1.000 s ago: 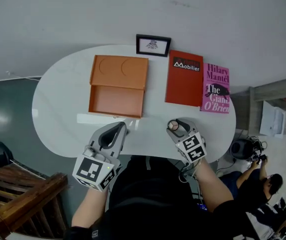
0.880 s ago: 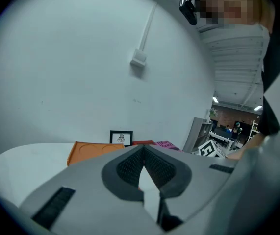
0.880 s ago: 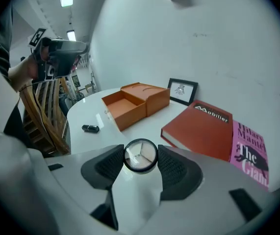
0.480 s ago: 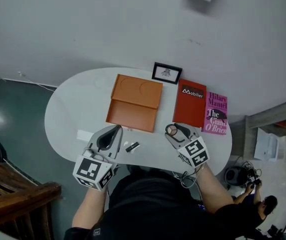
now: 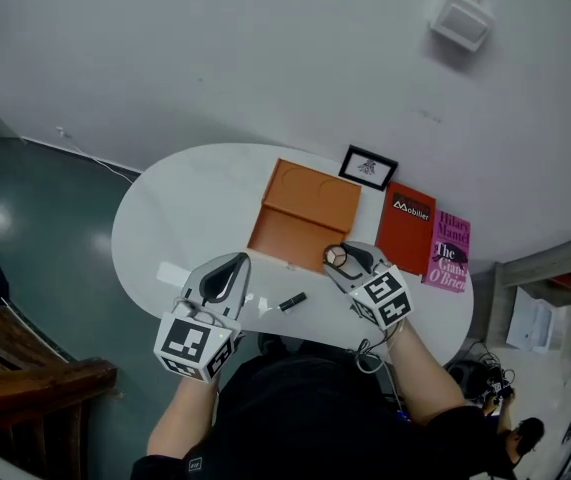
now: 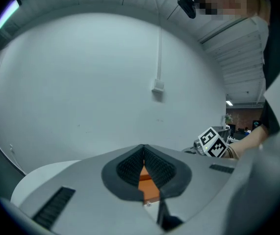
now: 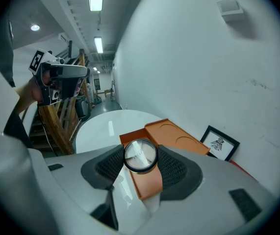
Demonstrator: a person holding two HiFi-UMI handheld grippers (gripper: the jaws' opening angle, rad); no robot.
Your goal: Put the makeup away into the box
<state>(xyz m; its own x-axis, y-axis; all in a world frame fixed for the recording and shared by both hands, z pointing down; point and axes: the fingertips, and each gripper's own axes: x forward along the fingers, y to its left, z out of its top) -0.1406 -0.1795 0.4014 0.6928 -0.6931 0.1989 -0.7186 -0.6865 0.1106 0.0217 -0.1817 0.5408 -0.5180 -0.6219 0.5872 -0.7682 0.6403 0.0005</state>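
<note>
White oval table (image 5: 175,218) carries the open orange box (image 5: 305,218). Right gripper (image 5: 338,258) at the box's near right corner clamps a round compact (image 7: 140,156); left gripper (image 5: 233,262), near-left of the box, is closed on nothing. Small black tube (image 5: 292,301) lies just in front of the box.

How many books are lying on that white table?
2. A red hardcover book lies on the white oval table, right of the open orange box in the head view. A pink paperback book lies beside it, nearer the table's end. None seems hidden.
</note>
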